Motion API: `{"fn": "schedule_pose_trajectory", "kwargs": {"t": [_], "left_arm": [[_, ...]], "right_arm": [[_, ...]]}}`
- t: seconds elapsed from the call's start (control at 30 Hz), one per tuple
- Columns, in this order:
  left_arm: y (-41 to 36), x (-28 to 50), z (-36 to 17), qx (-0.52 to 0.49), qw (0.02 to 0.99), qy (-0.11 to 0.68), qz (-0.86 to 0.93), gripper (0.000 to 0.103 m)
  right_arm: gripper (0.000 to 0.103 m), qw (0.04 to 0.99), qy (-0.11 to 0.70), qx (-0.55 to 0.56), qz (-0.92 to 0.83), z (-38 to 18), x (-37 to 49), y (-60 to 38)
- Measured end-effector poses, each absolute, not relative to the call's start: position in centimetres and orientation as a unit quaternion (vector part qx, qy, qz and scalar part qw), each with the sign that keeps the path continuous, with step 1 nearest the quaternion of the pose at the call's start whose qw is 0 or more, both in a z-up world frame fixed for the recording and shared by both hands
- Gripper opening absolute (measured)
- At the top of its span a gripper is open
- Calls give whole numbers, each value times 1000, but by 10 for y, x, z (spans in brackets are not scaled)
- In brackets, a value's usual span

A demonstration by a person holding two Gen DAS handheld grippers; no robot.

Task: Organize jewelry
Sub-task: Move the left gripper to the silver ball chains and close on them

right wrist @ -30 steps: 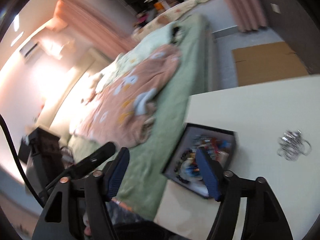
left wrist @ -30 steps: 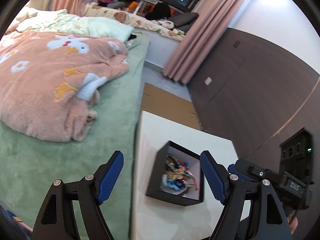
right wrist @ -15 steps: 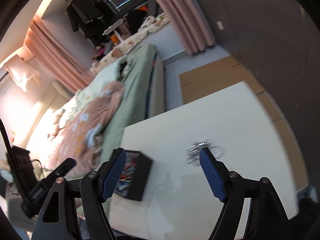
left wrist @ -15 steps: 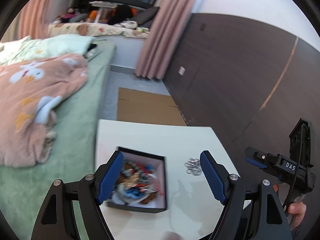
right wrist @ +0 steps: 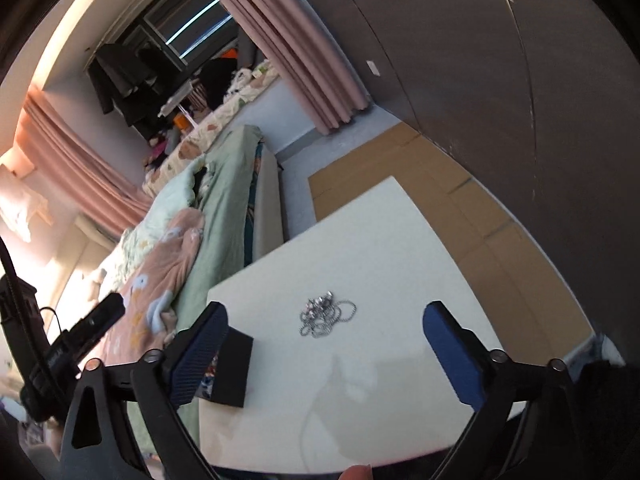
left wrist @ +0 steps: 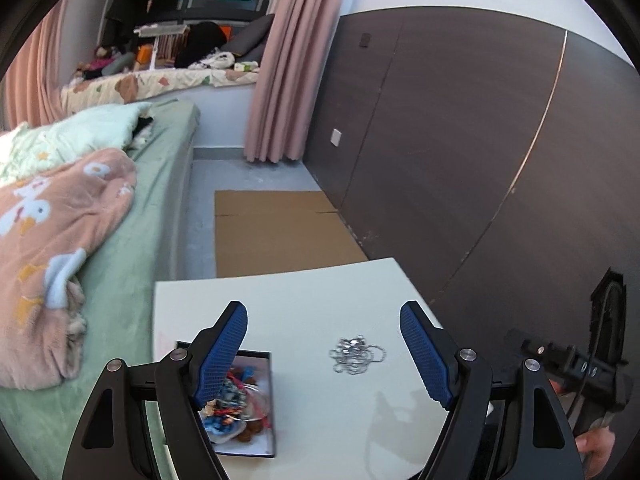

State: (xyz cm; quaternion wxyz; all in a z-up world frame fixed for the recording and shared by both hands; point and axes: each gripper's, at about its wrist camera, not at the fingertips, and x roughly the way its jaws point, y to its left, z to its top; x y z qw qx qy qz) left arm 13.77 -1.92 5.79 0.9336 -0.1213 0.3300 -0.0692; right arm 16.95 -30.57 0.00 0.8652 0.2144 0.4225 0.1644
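A silver chain necklace [left wrist: 357,354] lies bunched on the white table [left wrist: 304,300]; it also shows in the right wrist view [right wrist: 325,315]. A black open box [left wrist: 264,412] with colourful jewelry stands at the table's left edge; in the right wrist view only its dark side [right wrist: 234,368] shows. My left gripper [left wrist: 324,356] is open and empty, held above the table, its left finger [left wrist: 220,356] over the box. My right gripper [right wrist: 324,356] is open and empty, above the table in front of the necklace.
A bed [left wrist: 132,248] with a green sheet and a pink blanket [left wrist: 52,248] runs along the table's left. Flat cardboard [left wrist: 276,232] lies on the floor beyond the table. A dark panelled wall [left wrist: 480,160] stands at the right.
Both cameras have swung right, from the bed toward the table and the wall. The necklace has come into view between both grippers' fingers. Both grippers stay open.
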Motion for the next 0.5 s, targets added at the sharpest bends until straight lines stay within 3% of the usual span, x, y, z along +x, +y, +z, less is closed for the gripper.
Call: {"fn": "schedule_pose_trajectory", "kwargs": {"t": [0.5], "left_arm": [[-28, 154, 5, -152, 906, 388, -77, 80]], "right_arm": [[103, 850, 464, 209, 139, -19, 175, -313]]}}
